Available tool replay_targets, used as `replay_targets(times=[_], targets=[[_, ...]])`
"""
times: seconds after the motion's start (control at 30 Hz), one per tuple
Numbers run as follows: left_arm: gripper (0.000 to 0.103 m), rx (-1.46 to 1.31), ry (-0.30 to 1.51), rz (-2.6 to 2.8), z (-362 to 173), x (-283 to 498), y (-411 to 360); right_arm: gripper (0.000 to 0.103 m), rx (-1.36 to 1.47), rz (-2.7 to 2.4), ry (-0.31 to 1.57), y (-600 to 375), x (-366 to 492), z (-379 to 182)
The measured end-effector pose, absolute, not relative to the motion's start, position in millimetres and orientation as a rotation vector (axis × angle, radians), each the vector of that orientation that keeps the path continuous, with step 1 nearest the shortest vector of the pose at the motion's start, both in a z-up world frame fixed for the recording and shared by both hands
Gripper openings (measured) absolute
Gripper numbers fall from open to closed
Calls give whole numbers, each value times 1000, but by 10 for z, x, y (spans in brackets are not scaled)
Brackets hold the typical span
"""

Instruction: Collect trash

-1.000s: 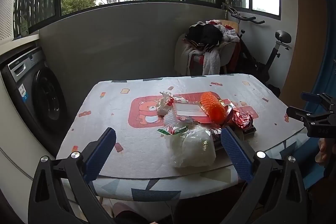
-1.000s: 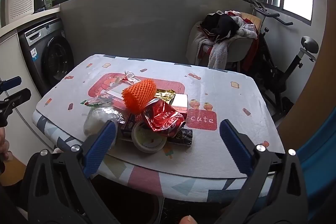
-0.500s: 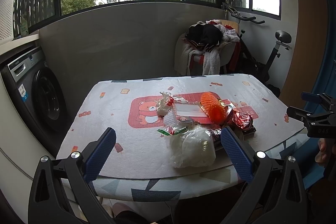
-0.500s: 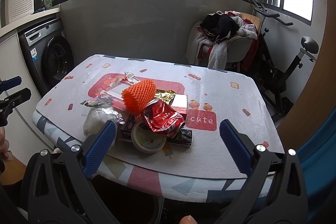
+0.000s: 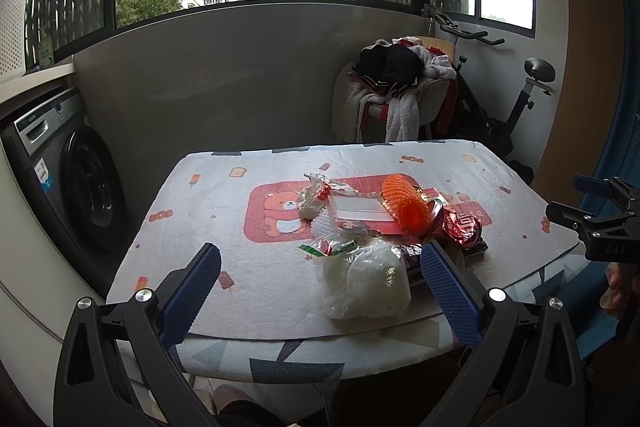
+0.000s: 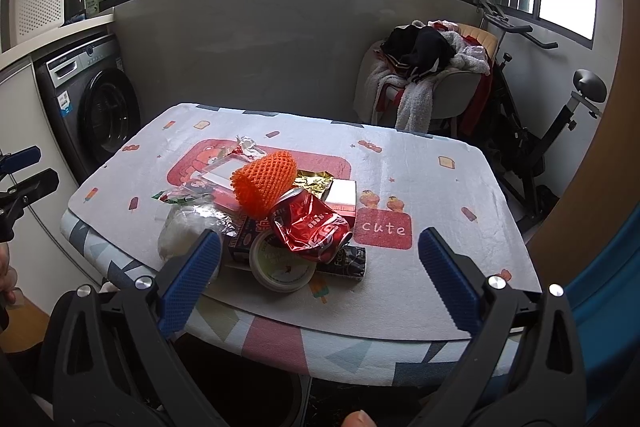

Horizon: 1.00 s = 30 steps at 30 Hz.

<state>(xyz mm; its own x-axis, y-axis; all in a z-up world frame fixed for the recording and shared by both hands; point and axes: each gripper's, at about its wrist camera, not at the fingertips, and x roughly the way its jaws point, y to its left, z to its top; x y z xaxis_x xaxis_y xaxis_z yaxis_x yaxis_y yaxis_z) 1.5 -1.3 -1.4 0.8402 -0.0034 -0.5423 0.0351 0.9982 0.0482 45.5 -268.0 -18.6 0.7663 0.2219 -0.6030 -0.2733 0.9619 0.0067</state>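
A heap of trash lies on the table [image 5: 200, 227] [image 6: 460, 179]: an orange foam net [image 5: 402, 205] [image 6: 264, 183], a crushed red can [image 6: 312, 227] [image 5: 464, 229], a white plastic bag [image 5: 370, 281] [image 6: 180, 231], a round lidded cup [image 6: 282, 265], a dark carton [image 6: 346, 261], a white card [image 5: 358, 209] and crumpled foil [image 5: 314, 193]. My left gripper [image 5: 320, 269] is open, held before the near edge with the bag between its fingers' line. My right gripper [image 6: 320, 253] is open in front of the can and cup. Neither touches anything.
A washing machine [image 5: 76, 171] [image 6: 96, 107] stands left of the table. A chair piled with clothes [image 5: 394, 87] [image 6: 428, 71] and an exercise bike [image 5: 516, 99] [image 6: 560, 123] stand behind it. The other gripper shows at each view's side edge [image 5: 600, 223] [image 6: 20, 183].
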Motion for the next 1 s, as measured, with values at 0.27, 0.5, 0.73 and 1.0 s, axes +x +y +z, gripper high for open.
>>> replay_targets(times=[0.27,0.5,0.73,1.0], targets=[[98,53,573,-23,-33,-5,-9,97,-85,268,646,-2671,456,-196],[98,46,575,-24,-33,2,6,97,-86,270,645,-2666,456,-199],[98,43,576,-25,-24,0,23,97,-87,268,647,-2662,457,-199],[98,43,576,-28,-24,-7,19,97,-85,266,647,-2665,445,-208]])
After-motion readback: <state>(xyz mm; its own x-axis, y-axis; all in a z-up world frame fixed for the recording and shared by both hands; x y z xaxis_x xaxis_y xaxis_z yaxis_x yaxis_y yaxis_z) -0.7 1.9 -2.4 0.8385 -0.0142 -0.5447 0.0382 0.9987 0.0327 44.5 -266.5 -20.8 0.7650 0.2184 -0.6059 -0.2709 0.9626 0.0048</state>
